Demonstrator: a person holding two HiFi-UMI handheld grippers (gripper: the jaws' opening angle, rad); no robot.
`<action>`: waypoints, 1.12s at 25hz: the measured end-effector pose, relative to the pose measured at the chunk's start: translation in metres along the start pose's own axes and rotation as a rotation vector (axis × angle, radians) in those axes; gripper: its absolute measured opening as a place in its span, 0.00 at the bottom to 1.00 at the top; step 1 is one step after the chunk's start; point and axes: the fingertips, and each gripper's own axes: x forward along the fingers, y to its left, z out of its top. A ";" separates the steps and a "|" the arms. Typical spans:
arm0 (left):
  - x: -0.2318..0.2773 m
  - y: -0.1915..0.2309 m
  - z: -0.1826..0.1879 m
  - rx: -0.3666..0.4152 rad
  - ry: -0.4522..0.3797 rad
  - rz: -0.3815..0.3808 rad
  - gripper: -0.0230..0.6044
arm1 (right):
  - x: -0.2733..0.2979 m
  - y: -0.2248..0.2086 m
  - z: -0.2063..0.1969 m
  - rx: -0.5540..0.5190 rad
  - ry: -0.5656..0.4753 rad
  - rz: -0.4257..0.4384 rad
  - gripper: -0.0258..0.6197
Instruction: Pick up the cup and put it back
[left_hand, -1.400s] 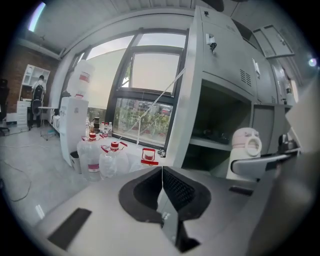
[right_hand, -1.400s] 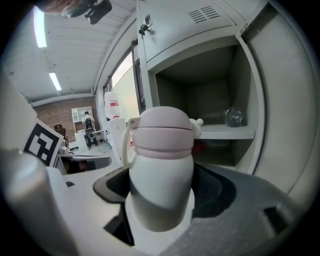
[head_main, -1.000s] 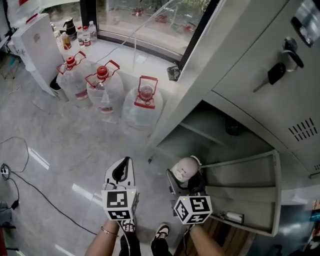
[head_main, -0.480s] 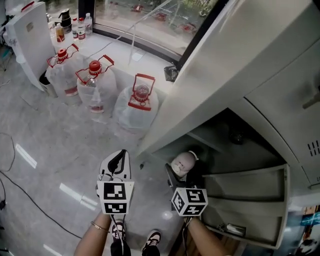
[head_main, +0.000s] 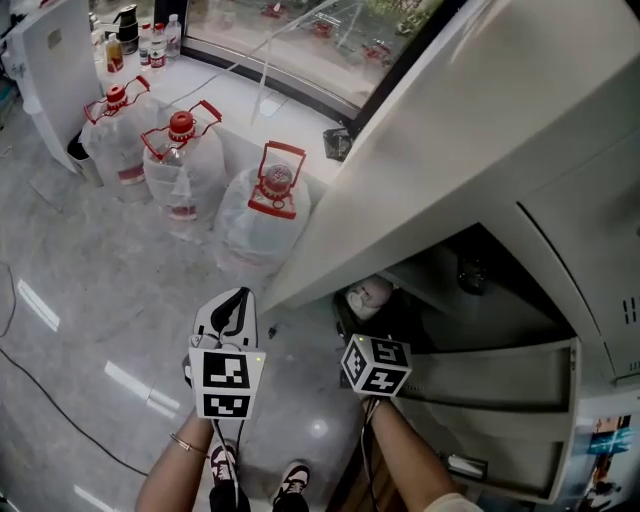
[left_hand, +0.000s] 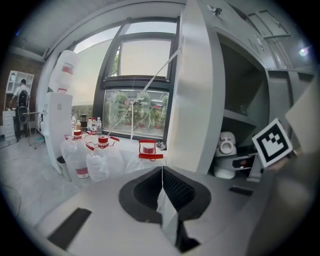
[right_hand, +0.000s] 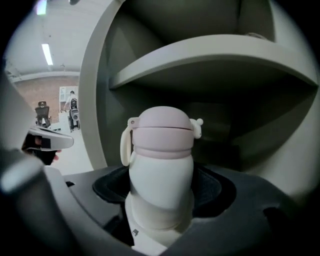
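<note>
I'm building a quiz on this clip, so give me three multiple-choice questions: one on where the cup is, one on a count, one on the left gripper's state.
1. Where is the cup? A on the floor; B between the right gripper's jaws, at the open locker; C on the window sill.
2. How many red-handled water jugs are there? A two; B three; C five.
3. The left gripper is: A shut and empty; B wide open; C shut on the cup.
Answers: 1 B, the right gripper view shows jaws clasping it. 2 B, the head view shows three. 3 A, its jaws meet on nothing.
</note>
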 end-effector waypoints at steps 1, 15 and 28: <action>0.001 -0.001 0.001 0.002 0.000 -0.003 0.05 | 0.005 -0.003 0.002 -0.006 -0.007 -0.009 0.57; -0.002 -0.011 0.002 0.029 0.000 -0.028 0.05 | 0.044 -0.026 0.007 -0.022 0.004 -0.075 0.57; -0.011 -0.016 -0.008 0.014 0.016 -0.028 0.05 | 0.027 -0.033 -0.012 -0.005 0.025 -0.089 0.58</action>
